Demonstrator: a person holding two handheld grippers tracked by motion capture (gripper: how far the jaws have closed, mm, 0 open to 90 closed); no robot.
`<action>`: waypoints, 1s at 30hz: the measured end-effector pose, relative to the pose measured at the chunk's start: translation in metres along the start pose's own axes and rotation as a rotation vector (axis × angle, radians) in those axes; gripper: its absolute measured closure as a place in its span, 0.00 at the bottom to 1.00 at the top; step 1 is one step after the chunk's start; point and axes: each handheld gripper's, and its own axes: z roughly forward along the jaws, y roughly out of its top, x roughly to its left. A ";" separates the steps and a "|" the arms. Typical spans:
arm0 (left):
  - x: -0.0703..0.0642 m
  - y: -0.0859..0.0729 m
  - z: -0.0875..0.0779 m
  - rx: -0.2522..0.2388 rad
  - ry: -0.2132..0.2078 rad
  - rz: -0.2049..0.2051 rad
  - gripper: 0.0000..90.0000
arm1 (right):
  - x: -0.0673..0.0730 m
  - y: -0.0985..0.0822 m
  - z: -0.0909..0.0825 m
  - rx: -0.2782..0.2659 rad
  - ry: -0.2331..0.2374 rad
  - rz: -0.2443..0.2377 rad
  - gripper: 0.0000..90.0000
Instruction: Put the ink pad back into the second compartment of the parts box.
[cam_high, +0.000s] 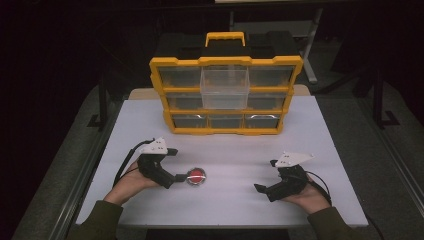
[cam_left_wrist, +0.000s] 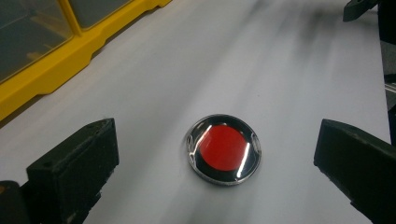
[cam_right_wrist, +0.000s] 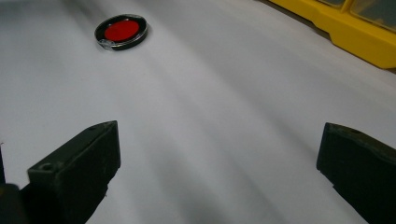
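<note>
High view: yellow drawer organizer (cam_high: 226, 95) at 12 o'clock on the white table (cam_high: 310, 140), middle top drawer (cam_high: 225, 86) pulled out. Left gripper (cam_high: 181, 176) at 7, red disc (cam_high: 196, 176) just off its tips; right gripper (cam_high: 259, 188) at 5. Left gripper view: jaws spread wide, disc (cam_left_wrist: 223, 149) flat on the table between them, untouched. Right gripper view: jaws wide apart, nothing held; disc (cam_right_wrist: 121, 31) at 11, organizer (cam_right_wrist: 355, 32) at 1.

Two black tools are seen, the left tool (cam_high: 181, 176) and the right tool (cam_high: 260, 188), each topped by a grey three-cornered plate and trailed by a black cable. Blocky black jaws with small screw holes are shown. Dark olive sleeves are worn.
</note>
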 end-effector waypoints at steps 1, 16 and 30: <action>0.000 0.000 0.000 0.000 0.000 0.000 0.00 | 0.000 0.000 0.000 0.000 0.000 0.000 0.00; 0.002 0.010 0.016 0.012 -0.019 0.012 0.00 | -0.001 0.000 0.000 -0.002 0.001 0.000 0.00; 0.001 0.019 0.032 0.031 -0.022 0.018 0.00 | -0.001 0.000 0.001 0.003 0.001 0.002 0.00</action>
